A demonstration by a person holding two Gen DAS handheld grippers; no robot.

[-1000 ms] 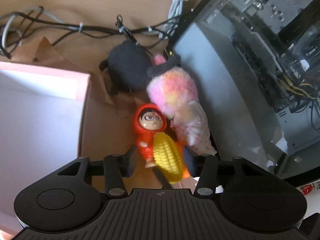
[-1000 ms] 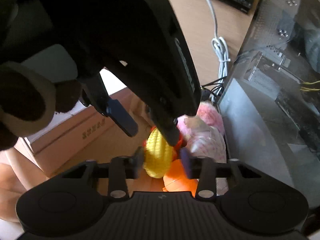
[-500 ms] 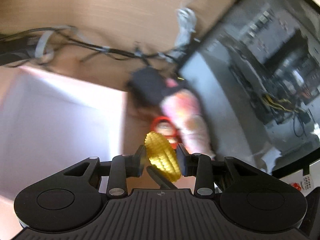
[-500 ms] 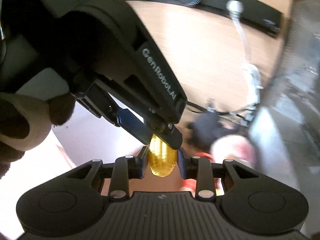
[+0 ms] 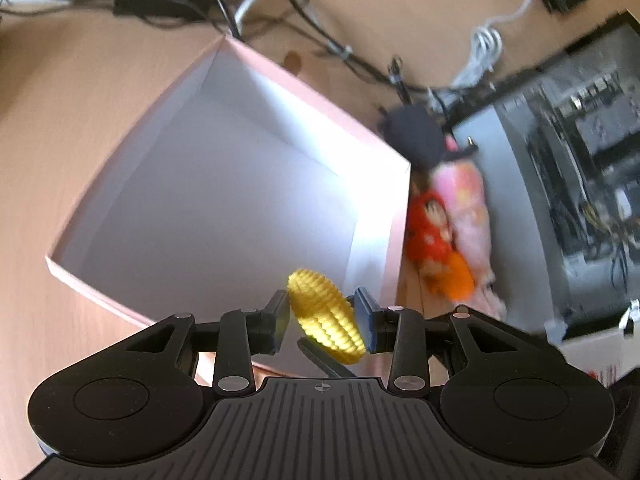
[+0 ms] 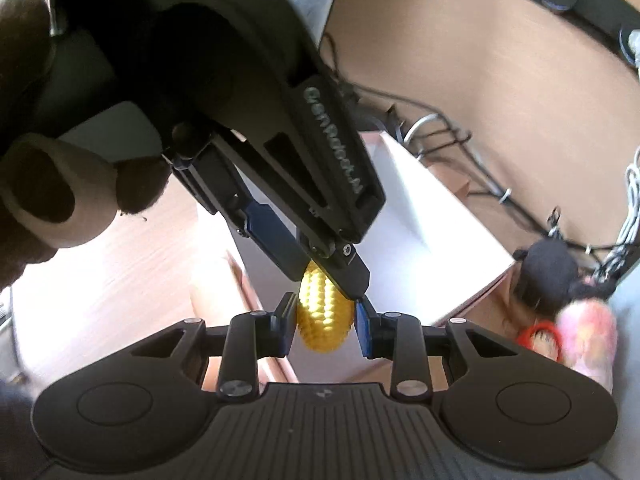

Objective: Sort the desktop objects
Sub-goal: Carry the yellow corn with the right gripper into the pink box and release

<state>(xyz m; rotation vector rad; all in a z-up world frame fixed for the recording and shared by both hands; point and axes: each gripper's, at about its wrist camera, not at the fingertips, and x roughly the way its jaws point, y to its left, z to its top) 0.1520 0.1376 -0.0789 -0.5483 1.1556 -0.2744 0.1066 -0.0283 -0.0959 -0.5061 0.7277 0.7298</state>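
1. Left wrist view: the left hand-held gripper [image 5: 322,316] is clamped on the yellow corn toy [image 5: 325,316], which sits tilted between its two pads, clear of any surface. Below and beyond it lies the pink box [image 5: 394,216], open, with a pale inside in which nothing shows. The toy hangs over the box's near right part, inside the rim.

2. Same view: outside the box, between its right wall and the computer case [image 5: 560,184], lie a red doll [image 5: 430,226], a pink plush [image 5: 466,200] and a black plush [image 5: 414,136], all on the tabletop [image 5: 60,80]. The picture is smeared, so finer detail cannot be told.

3. Right wrist view: the right hand-held gripper [image 6: 325,322] has its pads at either side of the same corn toy [image 6: 325,318], and seems closed on it, while the left hand-held gripper pinches the toy from above. A person's hand [image 6: 52,196] holds that left tool.

4. Judgement: the step in hand looks like carrying the corn toy to the pink box [image 6: 440,240]. To do it well, only one grip should let go at a time. Lower the toy well inside the rim before parting the pads, since its rounded, knobbly body may roll. Keep away from the right wall, so it cannot tip out among the plush toys.
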